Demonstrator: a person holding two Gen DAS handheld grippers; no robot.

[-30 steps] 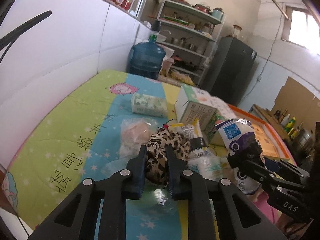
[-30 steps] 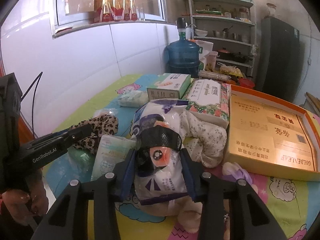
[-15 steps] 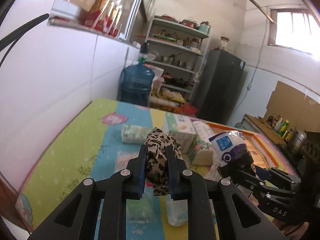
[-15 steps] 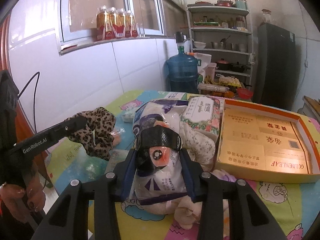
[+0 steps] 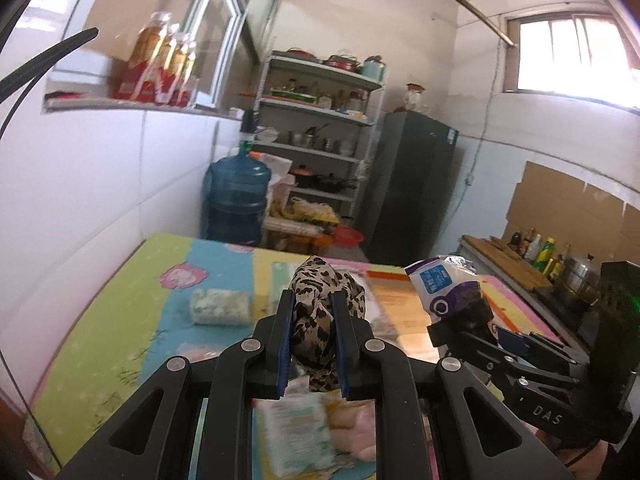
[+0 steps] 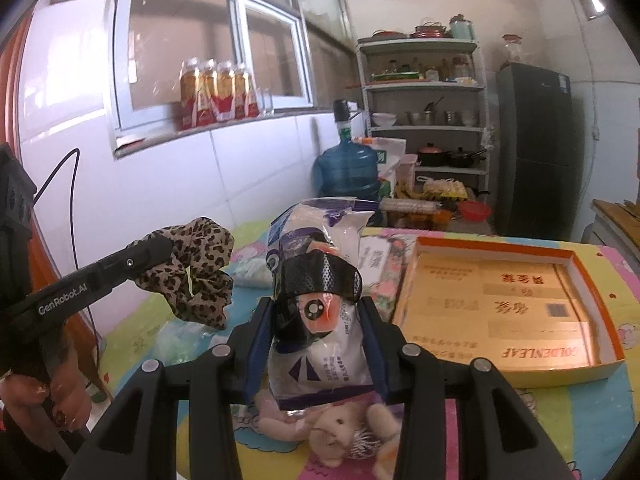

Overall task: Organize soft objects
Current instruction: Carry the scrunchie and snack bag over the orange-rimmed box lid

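My left gripper [image 5: 313,300] is shut on a leopard-print scrunchie [image 5: 320,320], held in the air above the colourful mat [image 5: 120,312]; the right wrist view shows that scrunchie [image 6: 196,272] hanging from the left gripper [image 6: 160,252]. My right gripper [image 6: 318,312] is shut on a white and purple plastic pack [image 6: 320,312] with a black band around it, also lifted. In the left wrist view the pack [image 5: 444,284] stands at the right in the right gripper [image 5: 460,322]. Below the pack lies a beige plush toy [image 6: 332,432].
An open orange-rimmed cardboard box [image 6: 500,296] sits right of the pack. A rolled tissue pack [image 5: 220,306], a floral tissue pack [image 6: 380,264] and other soft packets [image 5: 296,428] lie on the mat. A water jug [image 5: 236,200], shelves [image 5: 316,152] and fridge [image 5: 412,184] stand behind.
Both grippers have risen with their loads: the scrunchie has come up off the pile and the pack has been lifted clear of the plush toy and cloth.
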